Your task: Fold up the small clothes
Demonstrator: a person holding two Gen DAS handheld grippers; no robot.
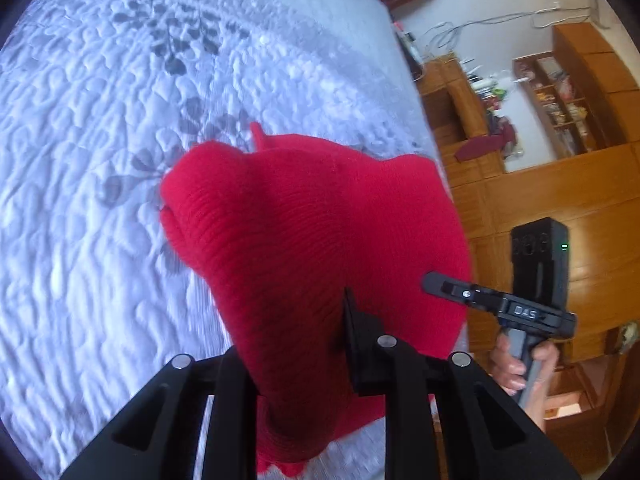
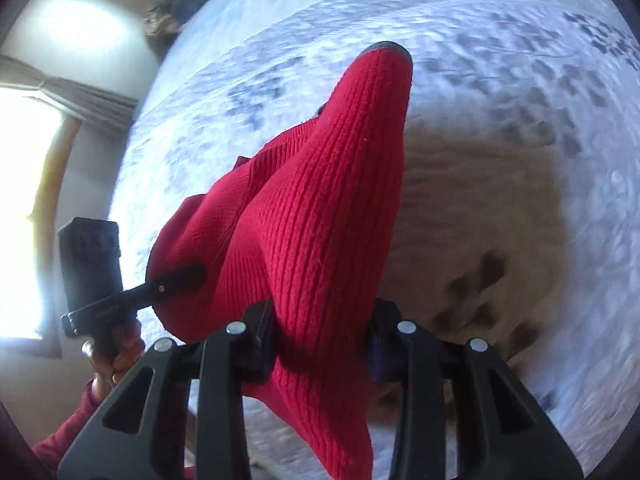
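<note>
Over a white quilted bed (image 1: pixel 80 200), both grippers' jaws clamp a red knit garment (image 1: pixel 304 240).

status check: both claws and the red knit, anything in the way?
Left claw shut on red knit garment. Right claw shut on it too. Garment lifted, hanging between both above the quilted bedspread. Nothing in the way.

Home bedroom: quilted floral bedspread (image 1: pixel 100 160), wooden wall cabinets (image 1: pixel 560 184), cluttered shelves (image 1: pixel 560 104), curtained window (image 2: pixel 24 200).
</note>
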